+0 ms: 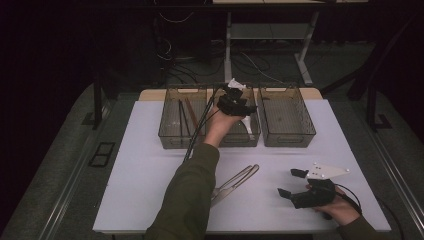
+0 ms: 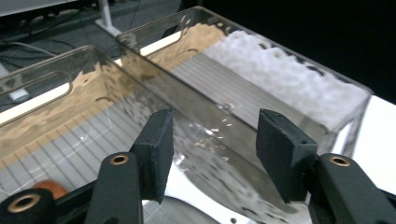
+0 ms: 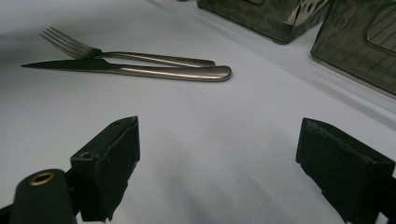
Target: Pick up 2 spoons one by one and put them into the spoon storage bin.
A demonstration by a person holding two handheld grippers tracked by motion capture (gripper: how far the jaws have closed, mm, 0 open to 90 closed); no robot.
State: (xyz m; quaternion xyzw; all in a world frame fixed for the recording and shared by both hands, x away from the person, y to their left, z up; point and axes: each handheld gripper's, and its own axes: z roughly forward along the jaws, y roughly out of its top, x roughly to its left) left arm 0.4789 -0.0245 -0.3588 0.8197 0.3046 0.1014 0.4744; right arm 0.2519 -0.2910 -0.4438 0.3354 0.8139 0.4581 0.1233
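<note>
My left gripper (image 1: 239, 104) hangs over the middle one of three clear bins (image 1: 240, 141) at the back of the white table. Its jaws (image 2: 215, 135) stand apart with nothing pressed between them. A white glossy utensil (image 1: 246, 124) lies in that bin below the jaws (image 2: 187, 198). A steel fork (image 3: 140, 57) and knife (image 3: 140, 70) lie side by side on the table's middle (image 1: 235, 181). My right gripper (image 1: 291, 182) rests low at the front right, open and empty (image 3: 217, 149), pointing towards the cutlery.
The left bin (image 1: 170, 135) holds dark and brownish sticks (image 1: 186, 116). The right bin (image 1: 285, 120) has a bare ribbed floor. My left sleeve (image 1: 192, 190) crosses the table's front centre. Cables and desk legs lie on the floor behind the table.
</note>
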